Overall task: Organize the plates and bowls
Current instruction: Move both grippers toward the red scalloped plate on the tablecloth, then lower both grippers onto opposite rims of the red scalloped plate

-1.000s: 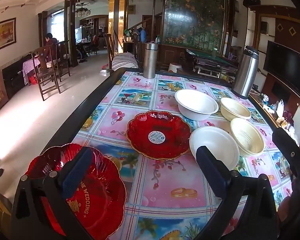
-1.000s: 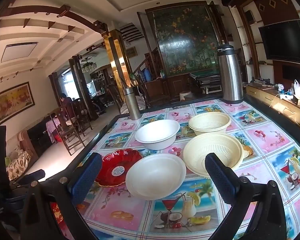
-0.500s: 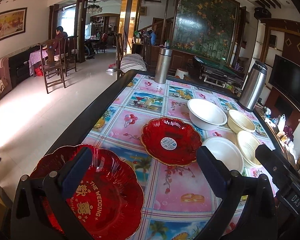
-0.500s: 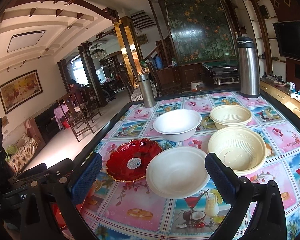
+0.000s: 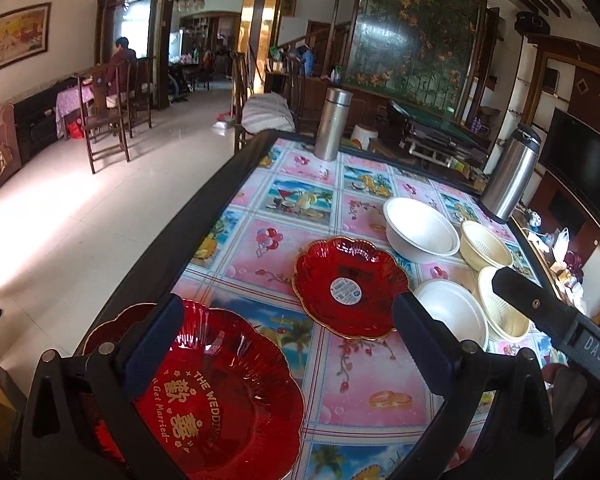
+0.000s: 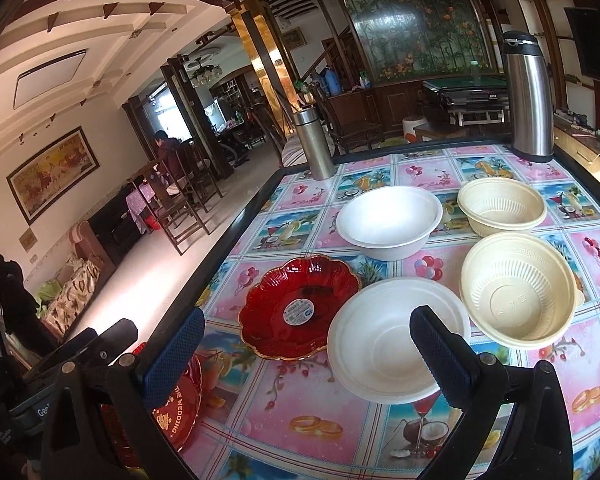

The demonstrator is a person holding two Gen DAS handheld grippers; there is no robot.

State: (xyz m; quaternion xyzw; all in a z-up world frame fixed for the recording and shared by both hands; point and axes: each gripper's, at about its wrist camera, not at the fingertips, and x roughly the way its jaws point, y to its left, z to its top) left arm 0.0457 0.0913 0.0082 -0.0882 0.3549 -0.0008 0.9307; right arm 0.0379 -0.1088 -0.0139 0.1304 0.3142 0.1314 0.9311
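Sorting has apparently not begun: both tools hover, jaws wide and empty. The left gripper point(image 5: 288, 344) is above the near-left table corner, over the lettered red plate point(image 5: 220, 396); the right gripper point(image 6: 306, 352) frames the near white bowl point(image 6: 384, 340). The stickered red plate point(image 5: 350, 286) lies mid-table, touching that bowl's rim. Likely next move: close on one plate rim and stack it on the other. Only the right view fully shows both cream bowls point(image 6: 518, 290) and the far white bowl point(image 6: 388, 220); only the left view shows the lettered plate whole.
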